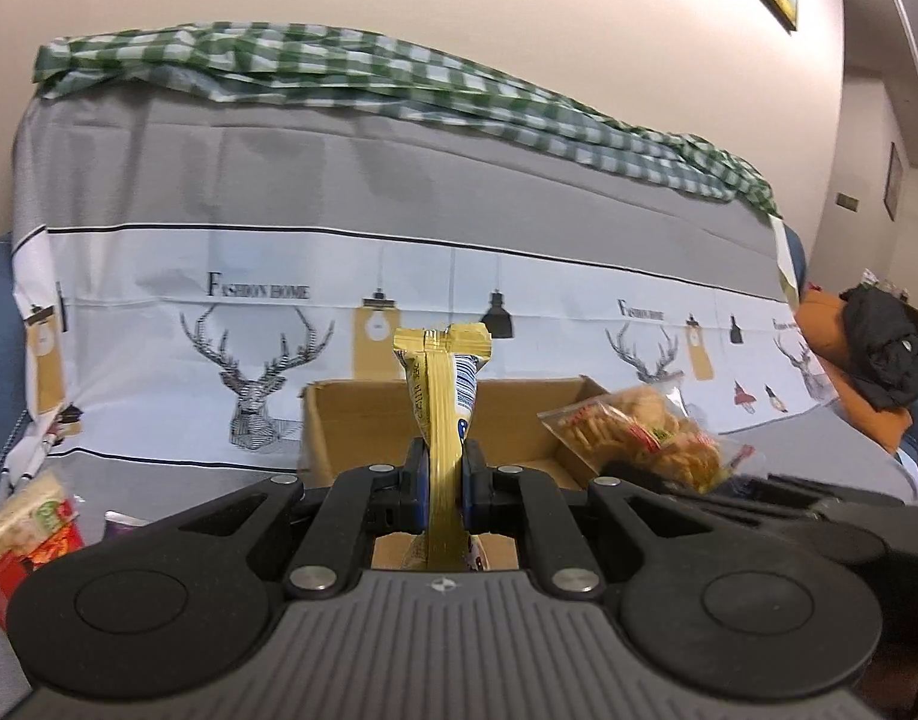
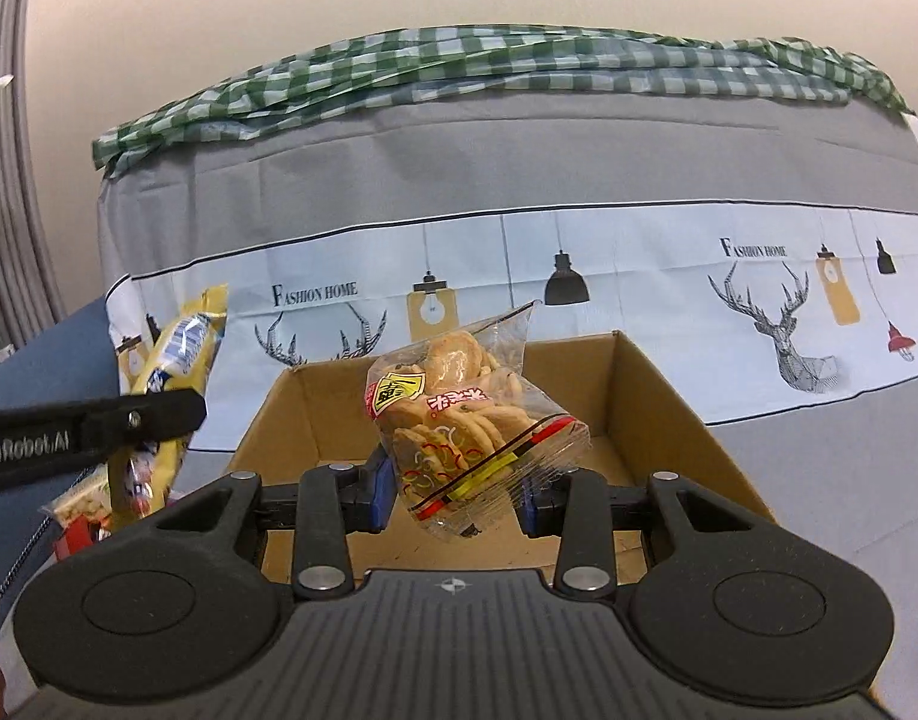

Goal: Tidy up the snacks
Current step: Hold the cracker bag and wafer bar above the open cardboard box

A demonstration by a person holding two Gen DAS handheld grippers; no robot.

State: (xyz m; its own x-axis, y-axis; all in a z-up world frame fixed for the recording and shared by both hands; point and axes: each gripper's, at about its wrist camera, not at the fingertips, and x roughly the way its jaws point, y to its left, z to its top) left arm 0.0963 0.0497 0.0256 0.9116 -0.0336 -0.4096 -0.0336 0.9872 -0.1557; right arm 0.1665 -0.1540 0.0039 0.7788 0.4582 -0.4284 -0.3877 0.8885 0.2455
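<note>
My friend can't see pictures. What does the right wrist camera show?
The right gripper holds a clear bag of crackers over an open cardboard box. At left, the left gripper grips a yellow snack packet. Behind is a deer-print cloth.

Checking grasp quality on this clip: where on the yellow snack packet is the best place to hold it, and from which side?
Best taken across its flat lower half, from below, fingers closing on the two broad faces. The left gripper does this: the yellow snack packet stands upright, its crimped top seam free above, so it can drop end-first into the cardboard box.
</note>
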